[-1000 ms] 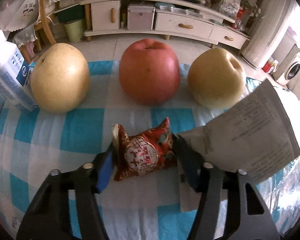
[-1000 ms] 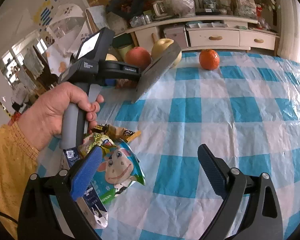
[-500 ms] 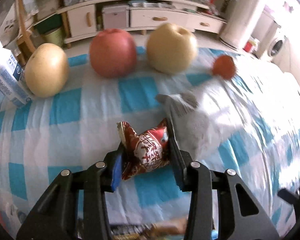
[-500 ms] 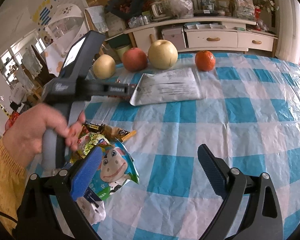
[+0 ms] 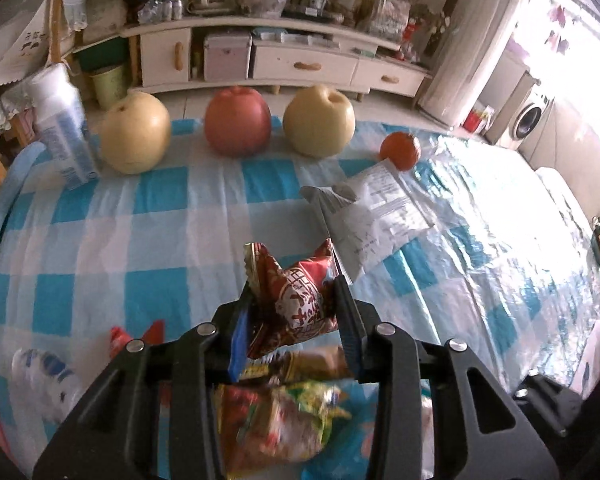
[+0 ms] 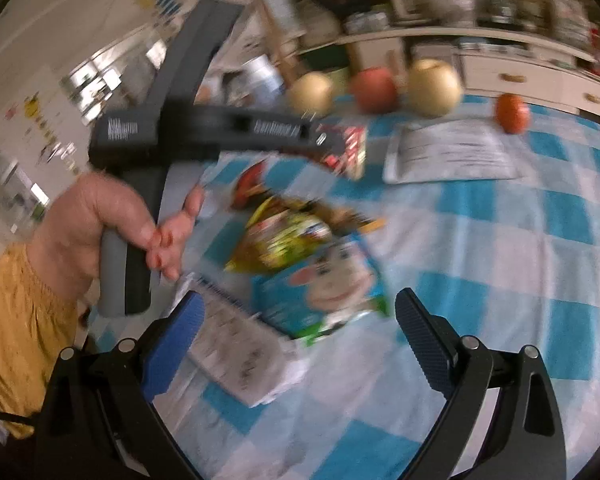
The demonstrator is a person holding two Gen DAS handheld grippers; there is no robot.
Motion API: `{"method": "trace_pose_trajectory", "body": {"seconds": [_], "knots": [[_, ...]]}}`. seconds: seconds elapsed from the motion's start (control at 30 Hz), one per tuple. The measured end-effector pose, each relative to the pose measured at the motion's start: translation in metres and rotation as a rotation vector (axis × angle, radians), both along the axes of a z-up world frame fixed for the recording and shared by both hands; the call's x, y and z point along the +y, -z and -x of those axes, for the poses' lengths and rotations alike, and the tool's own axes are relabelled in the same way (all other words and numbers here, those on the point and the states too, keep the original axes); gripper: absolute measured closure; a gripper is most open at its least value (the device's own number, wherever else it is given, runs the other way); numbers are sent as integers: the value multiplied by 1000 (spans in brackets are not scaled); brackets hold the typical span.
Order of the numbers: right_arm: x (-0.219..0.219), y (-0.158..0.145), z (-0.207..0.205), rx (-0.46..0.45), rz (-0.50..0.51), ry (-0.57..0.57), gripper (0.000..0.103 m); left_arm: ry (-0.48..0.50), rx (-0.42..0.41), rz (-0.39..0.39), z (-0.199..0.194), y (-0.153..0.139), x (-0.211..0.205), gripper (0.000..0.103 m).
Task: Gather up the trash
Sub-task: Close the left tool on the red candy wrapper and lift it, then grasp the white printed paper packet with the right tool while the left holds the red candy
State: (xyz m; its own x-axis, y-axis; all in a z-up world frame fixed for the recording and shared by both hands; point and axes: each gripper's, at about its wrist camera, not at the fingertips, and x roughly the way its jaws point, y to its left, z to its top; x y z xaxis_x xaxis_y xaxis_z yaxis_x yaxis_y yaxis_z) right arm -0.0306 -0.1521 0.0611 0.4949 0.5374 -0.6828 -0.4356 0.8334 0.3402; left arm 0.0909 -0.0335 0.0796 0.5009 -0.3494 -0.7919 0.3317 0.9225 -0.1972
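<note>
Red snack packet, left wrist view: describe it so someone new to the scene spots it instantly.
Start at the blue-and-white checked tablecloth with its row of fruit at the far edge. Come toward the camera to the left gripper: the red snack packet is pinched between its jaws, lifted above the wrapper pile. It alone is puffy, deep red with a round white emblem.

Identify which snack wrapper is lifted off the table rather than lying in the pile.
The red wrapper with white lettering, clamped between the left gripper's jaws; the yellow-green wrapper and cow-print packet lie on the tablecloth.
</note>
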Motion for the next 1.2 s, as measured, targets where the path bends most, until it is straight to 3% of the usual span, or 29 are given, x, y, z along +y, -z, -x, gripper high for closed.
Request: {"method": "trace_pose_trajectory", "body": {"seconds": [0.17,0.27,0.47,0.6,0.87,0.9,1.0,1.1,1.2], "knots": [[34,14,7,23,113,-114,8,-33,-36,52,24,-17,27,68],[43,20,13,39,123,-163,8,-49,-42,90,41,-21,44,69],[65,30,37,58,165,-285,8,-76,-31,161,72,-18,78,72],[83,32,63,11,232,-412,8,-97,-16,176,90,-8,99,72],[83,31,58,-28,277,-310,8,-136,28,207,111,26,136,71],[84,32,57,-32,284,-302,8,-138,37,200,112,32,138,70],[96,37,58,-46,323,-304,8,-111,8,160,115,35,141,57],[106,41,58,-57,340,-308,8,-46,-78,31,120,30,135,35],[110,43,60,-73,363,-322,8,70,-177,-77,125,26,124,29]]}}
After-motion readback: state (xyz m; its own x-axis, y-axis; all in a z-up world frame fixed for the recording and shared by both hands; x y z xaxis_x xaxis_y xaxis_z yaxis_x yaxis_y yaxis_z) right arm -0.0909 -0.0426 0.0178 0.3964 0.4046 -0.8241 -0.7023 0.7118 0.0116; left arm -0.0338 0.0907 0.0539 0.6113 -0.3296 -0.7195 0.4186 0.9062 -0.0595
